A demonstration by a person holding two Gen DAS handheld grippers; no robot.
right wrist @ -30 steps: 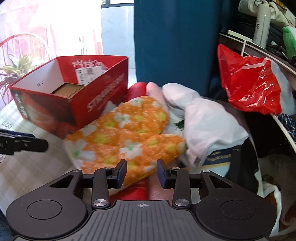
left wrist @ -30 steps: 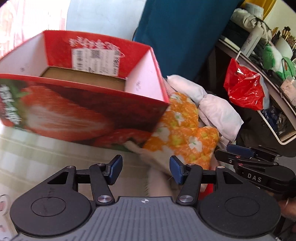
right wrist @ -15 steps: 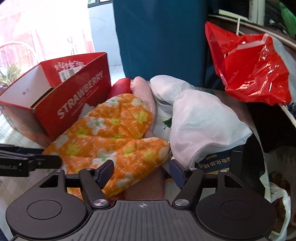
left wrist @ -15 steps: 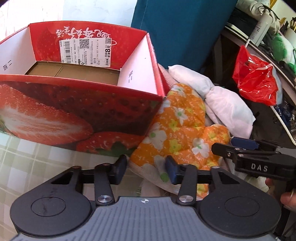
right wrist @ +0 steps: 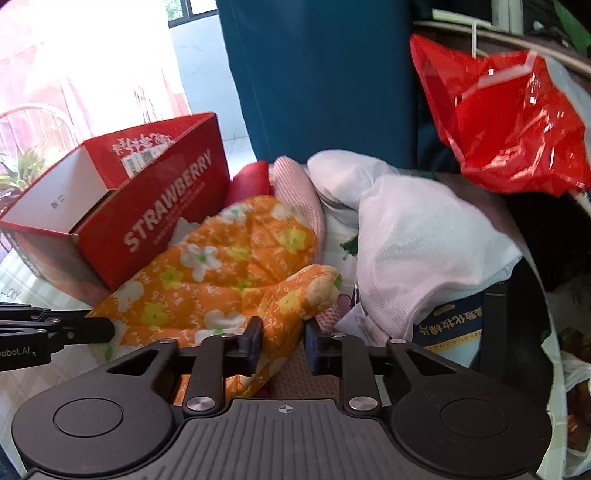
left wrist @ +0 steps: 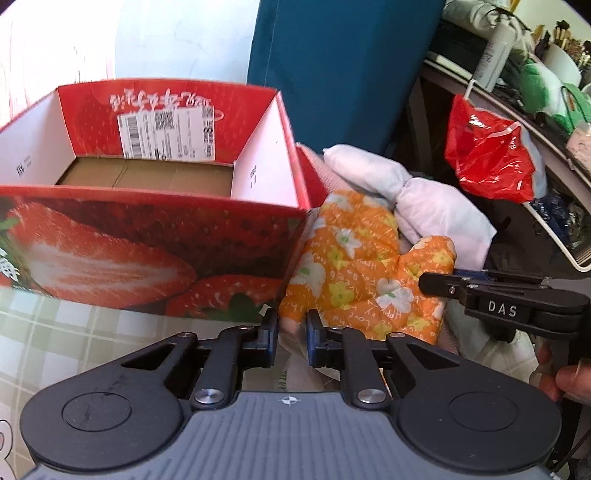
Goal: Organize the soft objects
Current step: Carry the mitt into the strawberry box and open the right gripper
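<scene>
While the orange floral oven mitt (right wrist: pixel 236 280) lies beside the strawberry box (left wrist: pixel 155 243), both grippers' jaws are closing: left gripper (left wrist: pixel 291 330) pinches its near edge, right gripper (right wrist: pixel 282 341) its thumb.

A dark teal fabric panel (right wrist: pixel 314 77) hangs upright at the back, with a pale, brightly lit wall (left wrist: pixel 177 40) to its left; a window with a dark frame (right wrist: pixel 192 11) shows at top, strong daylight washing out the left side. A cluttered shelf with a pale edge (left wrist: pixel 517 114) runs along the right, a crumpled red plastic bag (right wrist: pixel 509 122) hanging from it; the tabletop carries a pale green checked cloth (left wrist: pixel 48 332).
</scene>
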